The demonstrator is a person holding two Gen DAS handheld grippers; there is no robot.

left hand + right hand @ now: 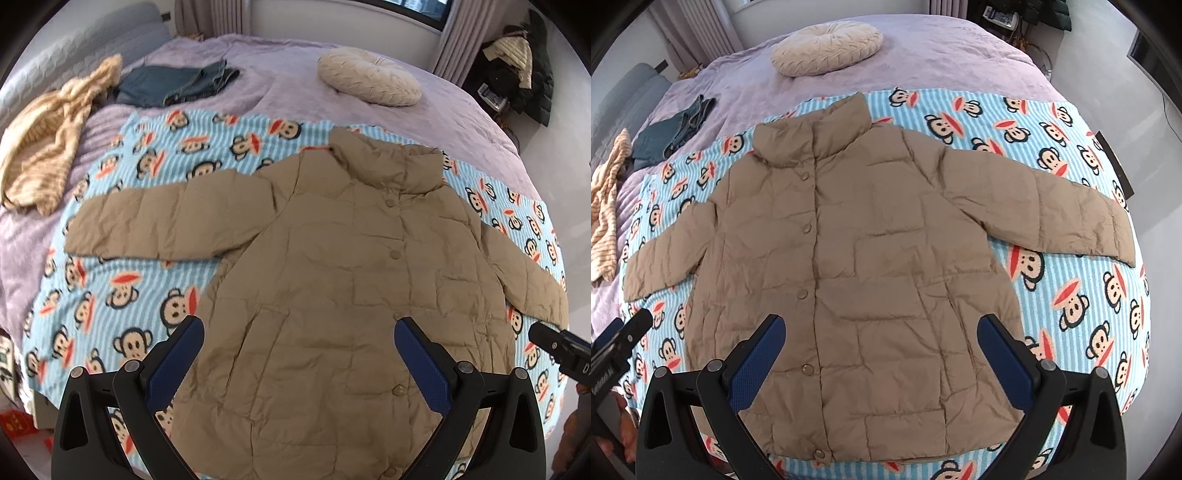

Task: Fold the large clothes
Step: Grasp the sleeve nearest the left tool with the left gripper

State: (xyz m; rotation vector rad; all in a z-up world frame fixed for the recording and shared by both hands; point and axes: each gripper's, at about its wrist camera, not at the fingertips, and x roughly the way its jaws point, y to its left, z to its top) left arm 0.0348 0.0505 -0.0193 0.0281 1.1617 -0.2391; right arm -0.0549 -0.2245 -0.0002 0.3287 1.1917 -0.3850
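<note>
A tan quilted puffer jacket (332,258) lies flat, front up and snapped shut, both sleeves spread out, on a blue striped monkey-print blanket (122,295). It also shows in the right wrist view (871,266). My left gripper (299,332) is open and empty, held above the jacket's lower half. My right gripper (881,328) is open and empty, also above the lower half. The right gripper's tip shows at the left wrist view's right edge (554,345); the left gripper's tip shows at the right wrist view's left edge (624,338).
The blanket (1071,280) covers a lilac bedspread (280,85). A round cream cushion (369,77), folded jeans (173,83) and a crumpled striped beige garment (48,136) lie at the far side. Dark clothes (524,70) hang at the room's right corner.
</note>
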